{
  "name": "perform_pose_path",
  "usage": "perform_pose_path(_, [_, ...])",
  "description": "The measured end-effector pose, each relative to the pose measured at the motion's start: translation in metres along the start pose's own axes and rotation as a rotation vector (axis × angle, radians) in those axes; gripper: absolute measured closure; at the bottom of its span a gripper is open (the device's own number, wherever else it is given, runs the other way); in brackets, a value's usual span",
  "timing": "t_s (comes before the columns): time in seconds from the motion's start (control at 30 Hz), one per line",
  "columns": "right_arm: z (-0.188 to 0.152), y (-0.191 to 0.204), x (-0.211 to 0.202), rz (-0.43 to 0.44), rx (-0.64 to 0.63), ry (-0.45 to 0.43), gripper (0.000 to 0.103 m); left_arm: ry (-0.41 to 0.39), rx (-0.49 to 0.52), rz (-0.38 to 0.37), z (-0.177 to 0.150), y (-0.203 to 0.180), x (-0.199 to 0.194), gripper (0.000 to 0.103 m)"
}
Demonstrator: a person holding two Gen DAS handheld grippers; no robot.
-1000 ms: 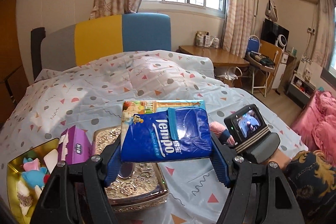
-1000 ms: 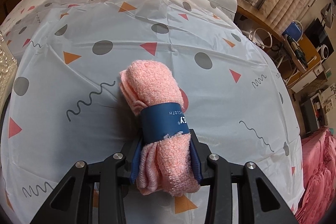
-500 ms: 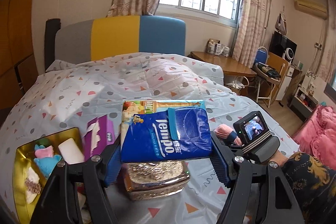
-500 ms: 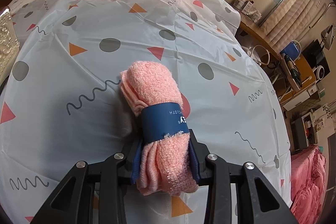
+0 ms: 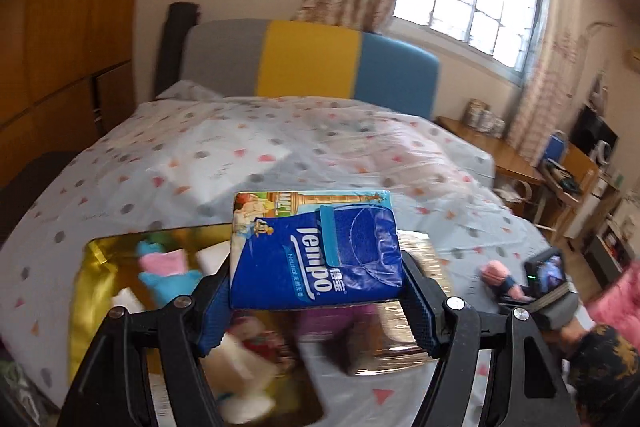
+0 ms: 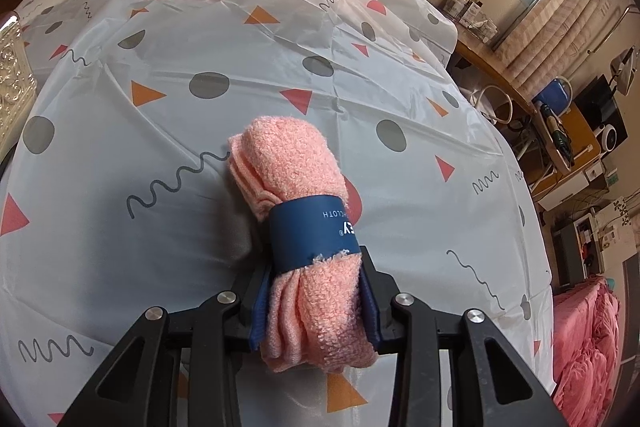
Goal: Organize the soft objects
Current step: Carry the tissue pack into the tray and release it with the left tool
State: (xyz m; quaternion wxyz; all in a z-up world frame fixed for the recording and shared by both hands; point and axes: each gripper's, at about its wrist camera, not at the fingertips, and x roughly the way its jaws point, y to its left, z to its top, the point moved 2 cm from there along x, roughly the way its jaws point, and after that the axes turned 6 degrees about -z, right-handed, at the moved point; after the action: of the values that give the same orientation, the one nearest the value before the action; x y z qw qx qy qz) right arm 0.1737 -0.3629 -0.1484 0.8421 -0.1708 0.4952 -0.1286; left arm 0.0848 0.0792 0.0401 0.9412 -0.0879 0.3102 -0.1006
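My left gripper (image 5: 316, 307) is shut on a blue Tempo tissue pack (image 5: 314, 247) and holds it in the air over a gold tray (image 5: 86, 303) that holds several soft items, pink, blue and white. My right gripper (image 6: 316, 303) is shut on a rolled pink towel (image 6: 296, 187) with a dark blue paper band; the towel's far end lies against the bed cover (image 6: 160, 131). The right gripper and towel also show in the left wrist view (image 5: 500, 277), at the right.
An ornate silver-gold box (image 5: 404, 351) sits under the left gripper, beside a purple tissue box (image 5: 324, 323); the box edge shows in the right wrist view (image 6: 12, 67). The bed has a grey, yellow and blue headboard (image 5: 304, 63). A desk (image 5: 500, 151) and shelves stand at right.
My left gripper has swung left with the tissue pack and now hangs over the gold tray. The right gripper holds the towel and has lifted slightly.
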Motion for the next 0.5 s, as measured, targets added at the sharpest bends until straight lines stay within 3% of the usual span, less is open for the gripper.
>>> perform_pose_path(0.27, [0.000,0.003,-0.002,-0.011,-0.014,-0.005,0.066,0.060,-0.150,0.236,-0.043,0.109,-0.004,0.030])
perform_pose_path(0.5, [-0.002,0.005,-0.004,-0.022,-0.022,-0.011,0.066,0.097,-0.243,0.356,-0.078,0.151,-0.008,0.030])
